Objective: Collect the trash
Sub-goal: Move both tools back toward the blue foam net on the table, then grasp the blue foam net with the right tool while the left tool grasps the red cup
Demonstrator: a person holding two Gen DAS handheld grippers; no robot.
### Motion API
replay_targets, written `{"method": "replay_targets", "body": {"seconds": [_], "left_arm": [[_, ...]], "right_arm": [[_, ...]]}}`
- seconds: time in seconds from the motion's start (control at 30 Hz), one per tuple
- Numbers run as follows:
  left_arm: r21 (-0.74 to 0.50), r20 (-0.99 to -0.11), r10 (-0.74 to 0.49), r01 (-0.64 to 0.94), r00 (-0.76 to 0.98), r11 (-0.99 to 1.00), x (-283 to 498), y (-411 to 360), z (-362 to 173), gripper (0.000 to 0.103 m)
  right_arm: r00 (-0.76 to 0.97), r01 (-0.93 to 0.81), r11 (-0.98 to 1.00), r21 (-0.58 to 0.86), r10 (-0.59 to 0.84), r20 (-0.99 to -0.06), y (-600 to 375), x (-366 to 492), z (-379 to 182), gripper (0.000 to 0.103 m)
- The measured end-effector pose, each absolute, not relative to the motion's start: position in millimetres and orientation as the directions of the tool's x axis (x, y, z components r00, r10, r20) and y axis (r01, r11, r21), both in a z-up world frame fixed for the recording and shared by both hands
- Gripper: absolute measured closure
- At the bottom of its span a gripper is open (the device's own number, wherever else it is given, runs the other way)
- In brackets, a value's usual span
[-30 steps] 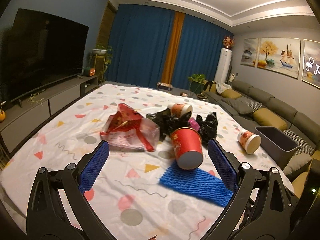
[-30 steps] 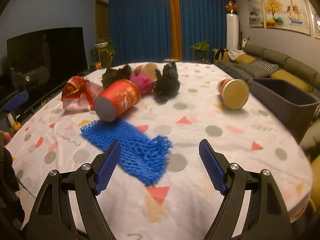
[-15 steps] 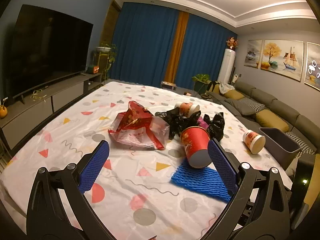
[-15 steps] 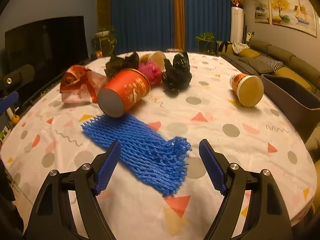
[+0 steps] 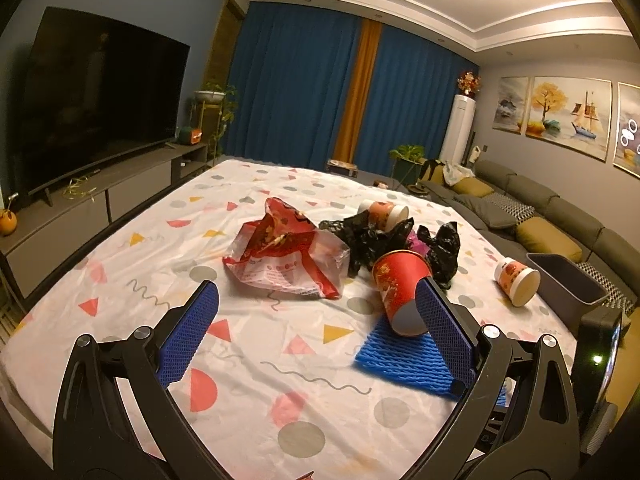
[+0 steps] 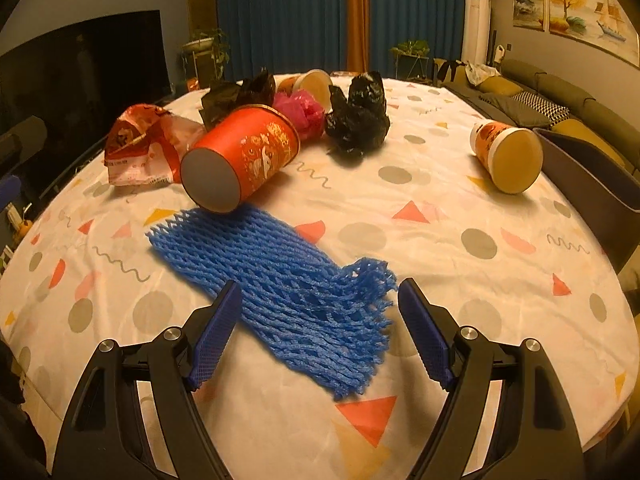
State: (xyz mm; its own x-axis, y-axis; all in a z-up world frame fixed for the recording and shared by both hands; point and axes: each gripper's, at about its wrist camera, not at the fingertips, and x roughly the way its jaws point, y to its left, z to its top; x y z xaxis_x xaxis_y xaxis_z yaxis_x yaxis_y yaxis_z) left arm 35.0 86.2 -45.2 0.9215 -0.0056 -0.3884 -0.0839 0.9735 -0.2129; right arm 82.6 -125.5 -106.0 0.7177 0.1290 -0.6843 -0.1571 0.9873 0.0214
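Trash lies on a patterned tablecloth (image 6: 440, 208). A blue foam net (image 6: 280, 284) lies flat just ahead of my open right gripper (image 6: 318, 320), its near end between the fingers. A red paper cup (image 6: 240, 156) lies on its side behind it. Further back are a red-and-white plastic bag (image 6: 144, 144), black bags (image 6: 356, 116), a pink wad (image 6: 300, 110) and two orange cups (image 6: 508, 156) (image 6: 308, 84). My left gripper (image 5: 316, 330) is open and empty above the cloth, with the red cup (image 5: 400, 288), net (image 5: 404, 354) and plastic bag (image 5: 288, 256) ahead.
A dark grey bin (image 6: 592, 184) stands at the table's right edge; it also shows in the left wrist view (image 5: 568, 280). A sofa (image 5: 540, 216) runs along the right. A TV (image 5: 96, 100) on a low cabinet is at the left.
My right gripper has moved forward and down to the blue net. My left gripper has drawn back and swung left, so the trash sits further off.
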Motion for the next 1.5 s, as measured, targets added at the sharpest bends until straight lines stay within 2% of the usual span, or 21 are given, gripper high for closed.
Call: {"method": "replay_targets", "body": {"seconds": [0.3, 0.4, 0.5, 0.57, 0.63, 0.67, 0.77, 1.2, 1.33, 1.5], "left_arm": [[-0.212, -0.401, -0.004, -0.088, 0.916, 0.973, 38.3, 86.6, -48.9, 0.006], [-0.209, -0.405, -0.008, -0.084, 0.914, 0.974, 39.4, 84.5, -49.7, 0.006], [-0.206, -0.408, -0.011, -0.08, 0.913, 0.975, 40.8, 82.5, -50.1, 0.006], [-0.203, -0.412, -0.014, -0.077, 0.911, 0.976, 42.8, 80.9, -50.2, 0.006], [-0.197, -0.413, -0.019, -0.07, 0.911, 0.978, 44.9, 77.7, -50.3, 0.006], [-0.19, -0.416, -0.025, -0.06, 0.909, 0.98, 47.4, 74.2, -50.6, 0.006], [-0.185, -0.43, -0.043, -0.041, 0.902, 0.982, 53.4, 67.4, -53.4, 0.006], [-0.237, -0.527, -0.14, 0.013, 0.838, 0.971, 95.9, 30.6, -74.0, 0.006], [-0.289, -0.6, -0.191, 0.013, 0.777, 0.957, 120.3, 20.6, -81.3, 0.006], [-0.278, -0.607, -0.175, -0.001, 0.775, 0.961, 136.8, 11.8, -78.5, 0.006]], "right_arm": [[0.689, -0.16, 0.986, 0.045, 0.144, -0.71, -127.1, 88.1, -110.0, 0.027], [0.689, -0.176, 0.983, 0.052, 0.161, -0.706, -126.0, 87.9, -110.5, 0.033], [0.692, -0.206, 0.977, 0.053, 0.183, -0.698, -121.3, 85.4, -110.6, 0.05], [0.69, -0.234, 0.97, 0.062, 0.211, -0.693, -117.9, 83.7, -110.0, 0.069], [0.685, -0.265, 0.961, 0.076, 0.243, -0.687, -115.2, 82.2, -109.3, 0.085], [0.688, -0.272, 0.96, 0.072, 0.246, -0.683, -113.8, 81.2, -109.2, 0.088], [0.7, -0.268, 0.961, 0.065, 0.241, -0.672, -115.3, 78.6, -107.2, 0.092], [0.78, -0.125, 0.989, 0.081, 0.148, -0.608, -175.7, 74.6, -89.1, 0.092], [0.794, -0.096, 0.992, 0.085, 0.127, -0.594, -189.7, 75.0, -86.4, 0.092], [0.812, -0.076, 0.992, 0.1, 0.12, -0.571, -207.2, 73.2, -78.4, 0.092]]}}
